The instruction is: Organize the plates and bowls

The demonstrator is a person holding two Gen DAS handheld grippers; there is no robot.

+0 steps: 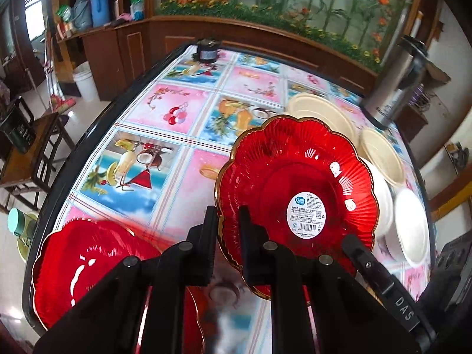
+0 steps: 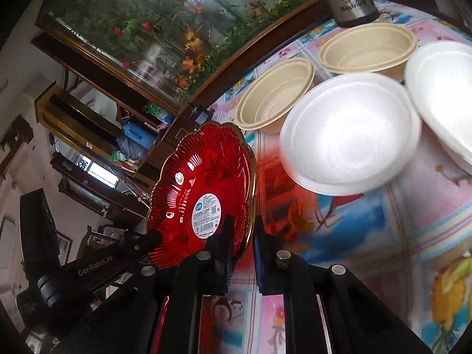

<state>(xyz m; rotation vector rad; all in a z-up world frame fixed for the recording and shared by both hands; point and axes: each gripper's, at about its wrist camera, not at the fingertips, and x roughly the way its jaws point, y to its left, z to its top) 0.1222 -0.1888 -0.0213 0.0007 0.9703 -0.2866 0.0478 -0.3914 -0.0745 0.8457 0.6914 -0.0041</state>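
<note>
Left wrist: red plate [image 1: 298, 188] rim pinched between fingers [image 1: 208, 236], tilted.

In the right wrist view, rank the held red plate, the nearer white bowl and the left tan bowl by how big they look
1. White bowl
2. Red plate; close to it, and seen tilted nearly edge-on, so unsure
3. Tan bowl; farther away, so true size unclear

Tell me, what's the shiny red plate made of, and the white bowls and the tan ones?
The red plate looks like see-through glossy plastic, perhaps glass: light glints off its ribs, and its rim is gold. The white bowls look like matte foam or pulp, soft and dull. The tan bowls look like matte moulded fibre or plastic with a ribbed base.
</note>
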